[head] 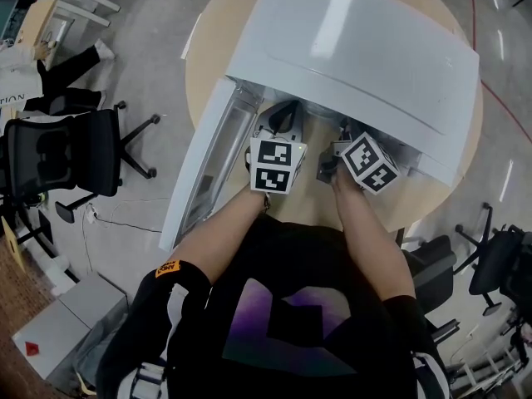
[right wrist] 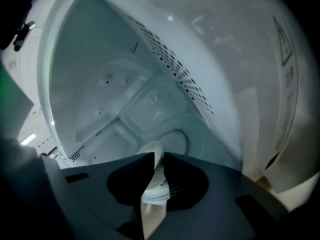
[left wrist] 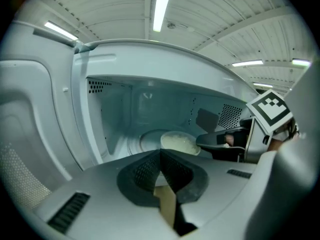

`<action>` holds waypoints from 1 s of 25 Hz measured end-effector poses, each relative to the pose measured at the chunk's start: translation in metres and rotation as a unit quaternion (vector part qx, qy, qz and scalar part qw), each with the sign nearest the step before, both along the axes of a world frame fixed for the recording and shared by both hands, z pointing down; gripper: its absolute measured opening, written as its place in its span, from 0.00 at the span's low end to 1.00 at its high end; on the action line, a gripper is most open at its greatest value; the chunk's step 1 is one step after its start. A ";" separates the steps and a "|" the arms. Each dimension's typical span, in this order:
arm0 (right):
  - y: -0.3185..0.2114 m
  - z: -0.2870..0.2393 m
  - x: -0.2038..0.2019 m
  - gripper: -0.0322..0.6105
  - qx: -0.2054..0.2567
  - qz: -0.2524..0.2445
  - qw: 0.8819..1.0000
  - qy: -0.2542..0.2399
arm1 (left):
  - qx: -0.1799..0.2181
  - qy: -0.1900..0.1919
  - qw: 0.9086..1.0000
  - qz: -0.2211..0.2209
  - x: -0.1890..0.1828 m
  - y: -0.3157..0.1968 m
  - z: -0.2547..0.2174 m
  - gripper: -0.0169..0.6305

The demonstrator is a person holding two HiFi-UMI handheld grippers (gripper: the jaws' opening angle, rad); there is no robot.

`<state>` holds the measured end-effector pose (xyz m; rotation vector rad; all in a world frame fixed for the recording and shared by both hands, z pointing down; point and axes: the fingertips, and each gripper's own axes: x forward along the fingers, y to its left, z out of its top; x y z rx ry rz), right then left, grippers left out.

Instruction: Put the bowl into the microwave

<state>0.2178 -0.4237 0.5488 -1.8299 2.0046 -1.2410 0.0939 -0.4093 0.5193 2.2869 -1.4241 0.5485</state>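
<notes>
The white microwave point(head: 357, 48) stands on a round table with its door point(head: 208, 160) swung open to the left. A pale bowl point(left wrist: 179, 143) is inside the cavity, low over the glass turntable point(left wrist: 142, 143). My right gripper point(right wrist: 155, 156) reaches into the cavity and is shut on the bowl's rim point(right wrist: 152, 190); the left gripper view shows it point(left wrist: 220, 143) at the bowl's right side. My left gripper point(left wrist: 161, 156) is shut with nothing in it, at the mouth of the opening. Both marker cubes point(head: 277, 166) point(head: 370, 163) sit at the microwave's front.
The open door point(left wrist: 30, 134) is close on the left of my left gripper. The cavity's perforated side wall point(right wrist: 175, 69) runs along my right gripper. Office chairs point(head: 66, 152) point(head: 490, 264) stand on the floor at both sides, with a grey box point(head: 62, 322) at lower left.
</notes>
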 end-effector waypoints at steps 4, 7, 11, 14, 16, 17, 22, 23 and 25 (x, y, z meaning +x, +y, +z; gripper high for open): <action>0.009 -0.002 -0.001 0.12 0.002 -0.011 1.000 0.014 | 0.004 0.010 1.000 -0.003 -0.001 0.007 -0.005 0.09; 0.014 -0.003 0.000 0.12 -0.001 -0.015 1.000 0.024 | 0.009 0.015 1.000 -0.004 -0.003 0.012 -0.009 0.09; 0.020 -0.003 -0.003 0.12 -0.003 -0.021 0.999 0.033 | 0.015 0.022 1.000 -0.005 -0.009 0.016 -0.013 0.09; 0.027 -0.003 -0.003 0.12 -0.002 -0.024 0.999 0.044 | 0.019 0.026 0.999 -0.004 -0.013 0.020 -0.016 0.09; 0.033 -0.002 0.000 0.12 -0.008 -0.019 0.999 0.048 | 0.020 0.028 0.999 -0.004 -0.014 0.024 -0.017 0.09; 0.035 -0.002 0.001 0.12 -0.012 -0.015 0.999 0.050 | 0.021 0.030 0.999 -0.003 -0.014 0.027 -0.018 0.09; 0.029 0.001 0.002 0.12 -0.013 -0.019 0.998 0.051 | 0.027 0.031 0.999 0.005 -0.014 0.040 -0.023 0.09; 0.028 0.001 0.000 0.12 -0.011 -0.023 0.998 0.050 | 0.027 0.032 0.999 0.006 -0.014 0.043 -0.023 0.09; 0.025 0.000 -0.003 0.12 -0.011 -0.028 0.998 0.046 | 0.028 0.031 0.999 0.009 -0.014 0.048 -0.024 0.09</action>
